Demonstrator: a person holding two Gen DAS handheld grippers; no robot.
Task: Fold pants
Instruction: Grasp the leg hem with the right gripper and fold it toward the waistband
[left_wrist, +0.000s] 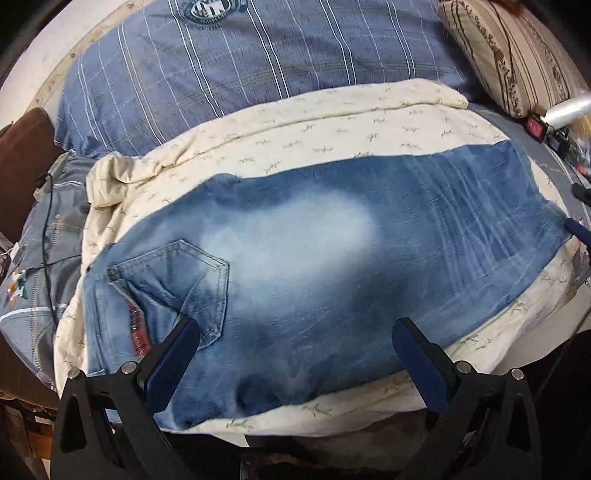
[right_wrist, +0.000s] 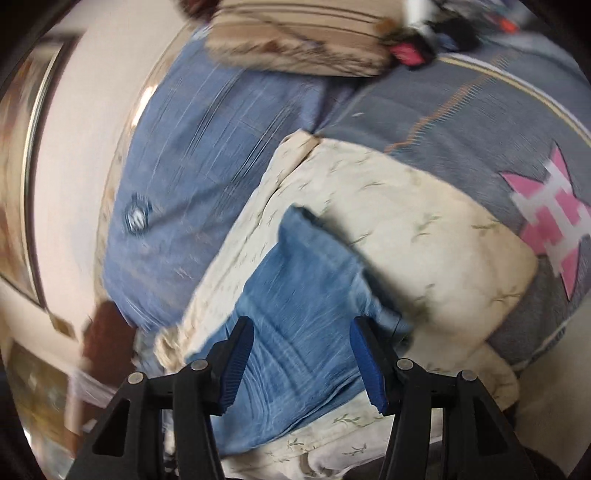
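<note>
Pants (left_wrist: 314, 266), faded blue jeans, lie flat across a cream sheet (left_wrist: 332, 122) on the bed, folded lengthwise so one leg covers the other. Waist end at near left, with a back pocket (left_wrist: 184, 280) and a red label (left_wrist: 138, 328) showing; leg end runs to the far right. A pale washed-out patch sits in the middle of the denim.

Left tongs (left_wrist: 295, 332) hang over the near edge of the jeans, jaws wide apart and nothing pinched; left blue pad sits just over the pocket corner, right pad over the denim's near edge. Whether the pads touch the cloth cannot be told.

Right tongs (right_wrist: 303, 332) sit over the leg end of the pants (right_wrist: 295, 295), jaws about half apart, denim seen between the blue pads but not clamped. This view is blurred. In the left wrist view the right tongs' blue tips (left_wrist: 580, 229) show at the far right edge, beside the hem.

Cream sheet has a small sprig print, bunched at the far left. Under it a grey-blue quilt (right_wrist: 443, 122) with a pink star (right_wrist: 546, 218). Blue striped pillow (left_wrist: 258, 66) beyond the sheet, beige striped pillow (left_wrist: 509, 55) at far right, brown cushion (left_wrist: 22, 155) at far left. Small clutter at the right edge, too blurred to name
</note>
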